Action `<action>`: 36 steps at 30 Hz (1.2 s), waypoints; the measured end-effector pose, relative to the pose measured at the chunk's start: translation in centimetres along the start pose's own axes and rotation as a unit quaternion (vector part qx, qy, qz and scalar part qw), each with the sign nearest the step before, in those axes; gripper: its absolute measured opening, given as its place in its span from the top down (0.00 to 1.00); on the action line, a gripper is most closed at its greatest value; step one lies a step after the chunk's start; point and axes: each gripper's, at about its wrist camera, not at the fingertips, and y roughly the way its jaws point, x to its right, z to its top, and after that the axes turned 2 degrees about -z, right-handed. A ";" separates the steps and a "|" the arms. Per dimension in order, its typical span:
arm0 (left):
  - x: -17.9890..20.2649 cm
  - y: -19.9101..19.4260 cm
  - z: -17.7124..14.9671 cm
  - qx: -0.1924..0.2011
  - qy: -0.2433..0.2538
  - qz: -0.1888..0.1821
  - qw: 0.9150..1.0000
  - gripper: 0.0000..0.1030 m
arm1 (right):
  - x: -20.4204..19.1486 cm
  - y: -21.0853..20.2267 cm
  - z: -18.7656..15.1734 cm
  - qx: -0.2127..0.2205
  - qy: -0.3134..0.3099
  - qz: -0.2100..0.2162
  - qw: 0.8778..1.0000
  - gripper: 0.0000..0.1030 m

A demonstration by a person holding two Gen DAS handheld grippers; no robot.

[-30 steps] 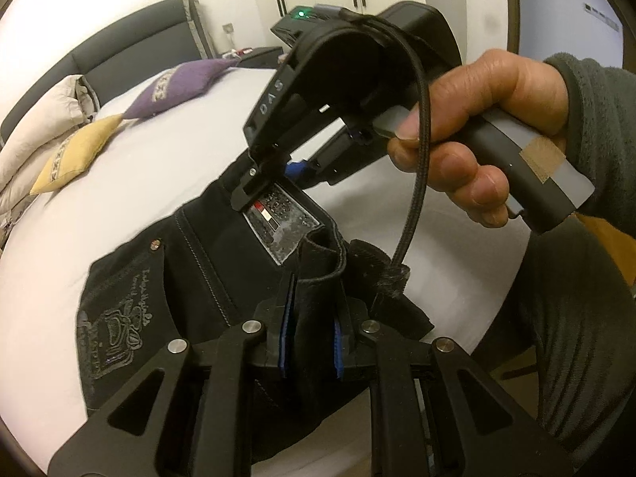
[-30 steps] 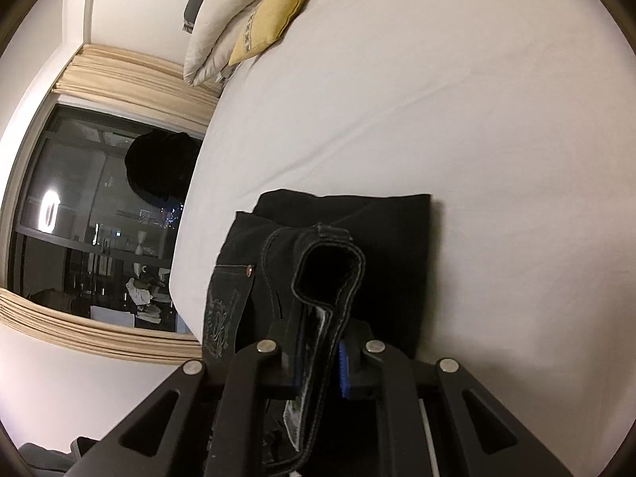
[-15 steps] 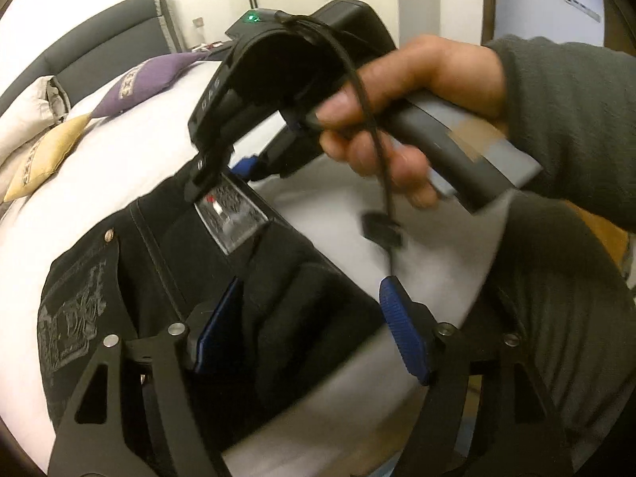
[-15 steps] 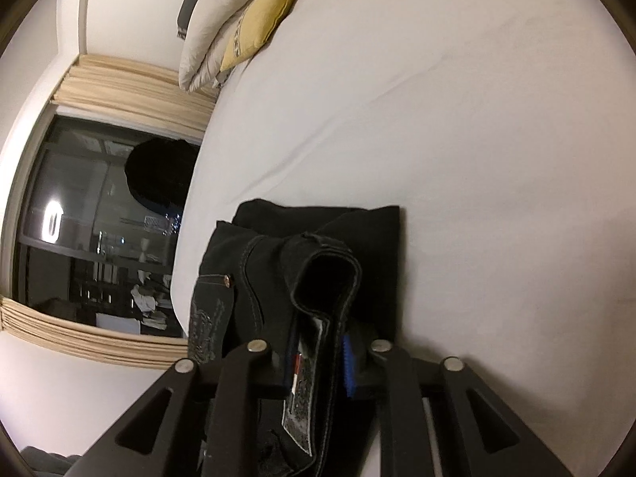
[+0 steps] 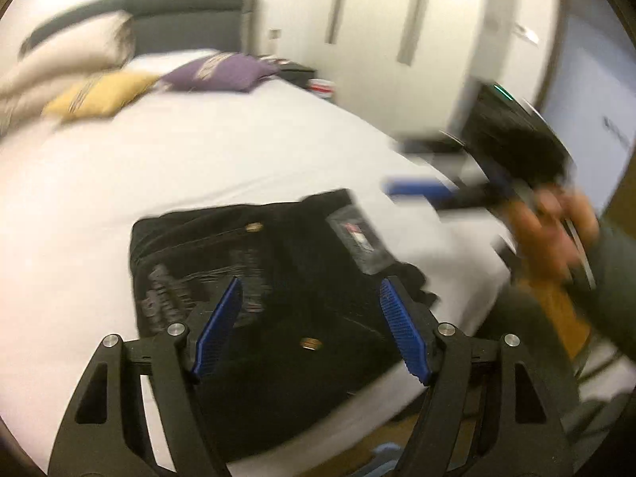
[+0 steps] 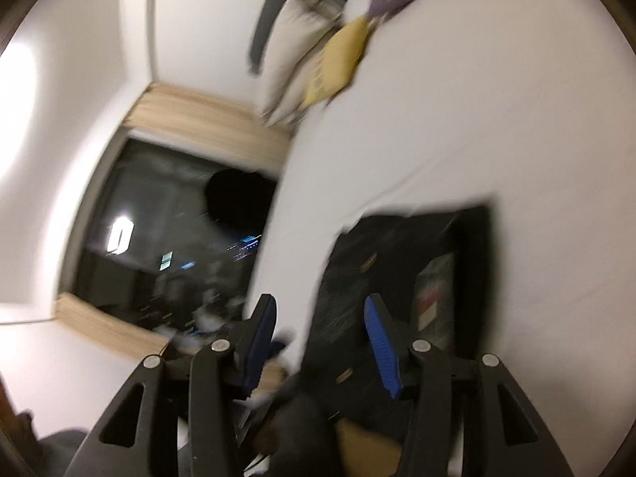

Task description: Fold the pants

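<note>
Both hand-held grippers (image 5: 310, 330) apparently clear of pants (image 5: 278, 262).

Yellow cushion (image 5: 97, 95) beside purple cushion (image 5: 222, 73) on bed (image 5: 198, 151)

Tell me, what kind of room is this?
Most likely a bedroom: a bed with a white sheet and dark headboard, pillows at its head, and black pants lying folded near its edge.

No lettering reads clearly; the label (image 5: 359, 238) and print on the pants (image 5: 278, 278) are blurred.
</note>
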 end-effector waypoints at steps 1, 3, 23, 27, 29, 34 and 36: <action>-0.8 0.3 0.3 -0.002 -0.017 0.000 1.000 0.31 | 0.1 1.0 -1.4 -0.015 0.003 0.010 1.000 0.51; -2.9 0.9 0.1 -0.011 -0.047 -0.005 0.999 0.31 | 1.0 2.5 -3.5 -0.043 0.008 0.010 0.999 0.51; -5.7 0.4 -0.9 0.015 -0.104 -0.046 0.993 0.31 | 0.4 0.5 2.4 -0.008 -0.010 -0.008 1.000 0.57; -7.2 3.1 -2.4 -0.020 -0.131 -0.043 0.990 0.31 | 1.9 6.8 4.9 -0.046 -0.002 -0.029 0.999 0.51; -7.7 3.4 -3.2 -0.014 -0.135 -0.047 0.990 0.31 | 4.6 8.7 5.0 -0.049 0.029 -0.071 0.996 0.65; -7.6 3.4 -3.9 -0.007 -0.118 -0.053 0.992 0.31 | 11.3 4.6 3.4 0.007 0.101 -0.038 0.994 1.00; -7.9 3.0 -3.5 -0.005 -0.133 -0.063 0.989 0.31 | 10.8 3.0 3.0 0.020 0.098 -0.060 0.993 1.00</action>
